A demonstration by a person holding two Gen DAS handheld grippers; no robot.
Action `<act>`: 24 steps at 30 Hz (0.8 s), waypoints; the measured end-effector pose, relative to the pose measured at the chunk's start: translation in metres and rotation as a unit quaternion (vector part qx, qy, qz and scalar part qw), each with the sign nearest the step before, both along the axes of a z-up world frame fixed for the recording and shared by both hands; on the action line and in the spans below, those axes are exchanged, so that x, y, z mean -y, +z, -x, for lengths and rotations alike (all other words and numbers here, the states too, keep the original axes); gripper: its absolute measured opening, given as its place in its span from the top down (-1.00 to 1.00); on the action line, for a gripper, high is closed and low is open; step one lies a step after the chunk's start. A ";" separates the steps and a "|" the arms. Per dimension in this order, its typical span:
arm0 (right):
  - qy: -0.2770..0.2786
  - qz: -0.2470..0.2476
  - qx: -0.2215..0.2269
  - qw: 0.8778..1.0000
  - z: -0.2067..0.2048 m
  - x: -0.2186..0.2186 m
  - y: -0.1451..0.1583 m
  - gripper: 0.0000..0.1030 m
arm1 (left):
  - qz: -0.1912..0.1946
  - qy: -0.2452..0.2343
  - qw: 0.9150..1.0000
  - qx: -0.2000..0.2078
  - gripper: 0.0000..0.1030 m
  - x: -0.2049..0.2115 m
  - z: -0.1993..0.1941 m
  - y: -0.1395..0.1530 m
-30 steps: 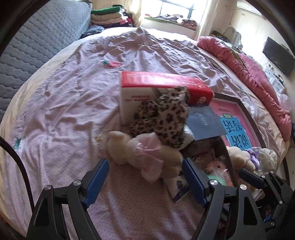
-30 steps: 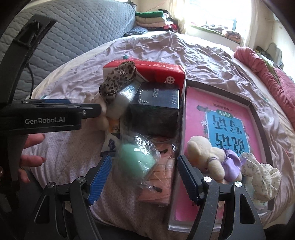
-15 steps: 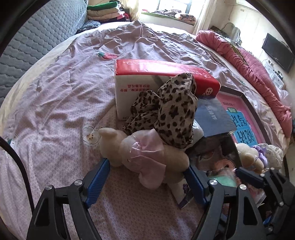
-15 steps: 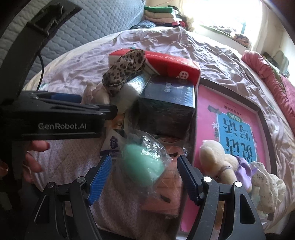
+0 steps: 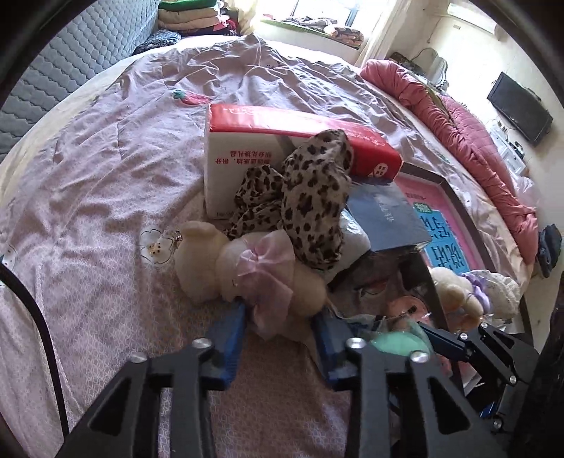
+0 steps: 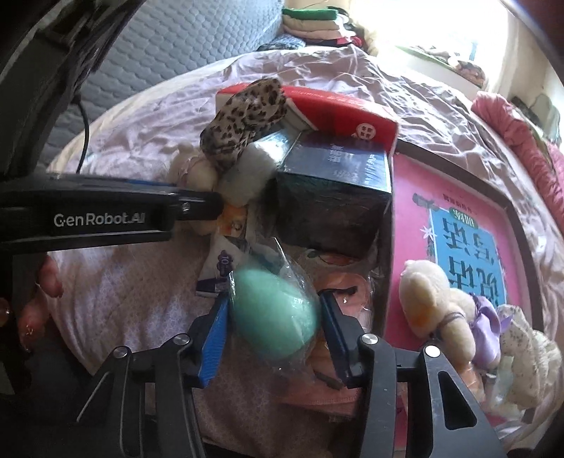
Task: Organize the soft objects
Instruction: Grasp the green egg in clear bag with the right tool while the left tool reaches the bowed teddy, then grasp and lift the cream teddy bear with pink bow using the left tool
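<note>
Plush toy (image 5: 225,267), cream with a pink bow, lying on the bed (image 5: 105,183) just in front of the red-and-white box (image 5: 246,148), pinched at its bow end between the jaws of the left gripper (image 5: 278,317), narrowed onto it. Leopard-print cloth (image 5: 313,197) draped against the same box, touching the plush. Dark blue box (image 5: 384,215) just right of the red-and-white box.

Seen clearly only from the right wrist: teal egg-shaped sponge (image 6: 275,317) in clear wrap, nearer than the red-and-white box (image 6: 338,116), clasped between the jaws of the right gripper (image 6: 273,317), closed partway against its sides. Second cream plush (image 6: 433,303) with a purple bow on the pink framed board (image 6: 409,218), right of that box. Left gripper's side arm crossing the left of this view, painted fingernails beneath it.

Shown only from the left wrist: rumpled lilac sheet, pink quilt (image 5: 458,119) along the far right, dark screen (image 5: 520,109) on the wall, folded clothes (image 5: 190,17) behind the red-and-white box, grey quilted headboard (image 5: 70,67).
</note>
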State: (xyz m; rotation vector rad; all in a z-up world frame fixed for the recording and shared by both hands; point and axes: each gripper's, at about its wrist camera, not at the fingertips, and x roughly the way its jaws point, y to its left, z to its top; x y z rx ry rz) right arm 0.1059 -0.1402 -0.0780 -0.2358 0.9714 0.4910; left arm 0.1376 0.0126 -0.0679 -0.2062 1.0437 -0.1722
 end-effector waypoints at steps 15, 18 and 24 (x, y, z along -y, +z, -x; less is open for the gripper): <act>-0.021 -0.060 0.011 0.998 0.009 0.012 0.025 -0.01 | -0.006 -0.001 1.000 0.017 0.83 -0.007 0.024 0.017; -0.024 -0.072 0.014 0.997 0.011 0.015 0.031 -0.01 | -0.012 0.000 1.000 0.028 0.84 -0.007 0.030 0.027; -0.029 -0.084 0.024 0.996 0.014 0.020 0.039 -0.01 | -0.041 -0.001 0.998 0.049 0.86 -0.003 0.038 0.046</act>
